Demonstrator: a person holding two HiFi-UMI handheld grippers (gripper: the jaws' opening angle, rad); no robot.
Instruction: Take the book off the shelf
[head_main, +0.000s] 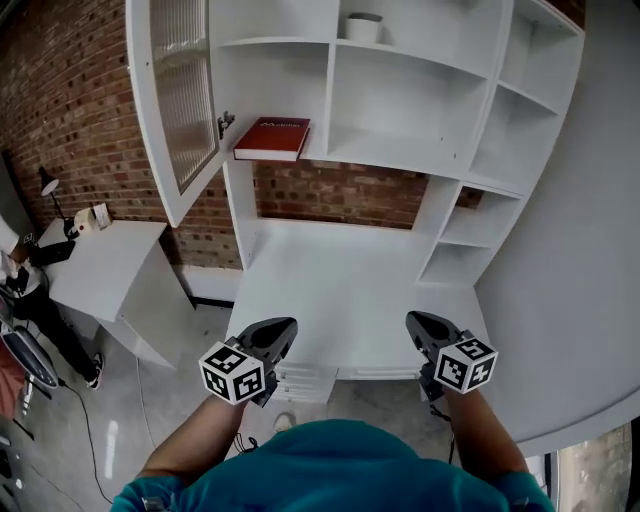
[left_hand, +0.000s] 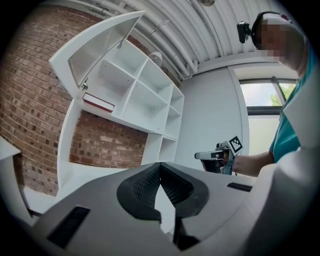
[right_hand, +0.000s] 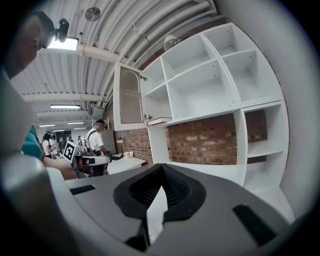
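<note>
while left gripper (head_main: 281, 330) and right gripper (head_main: 419, 326) are sitting shut and empty, one should be opening before nearing the red book (head_main: 272, 139).

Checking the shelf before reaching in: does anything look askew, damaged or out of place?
Nothing looks damaged or spilled. The only oddities are that the red book lies flat instead of standing upright, with nothing else beside it, and that the ribbed-glass door to its left stands swung wide open.
</note>
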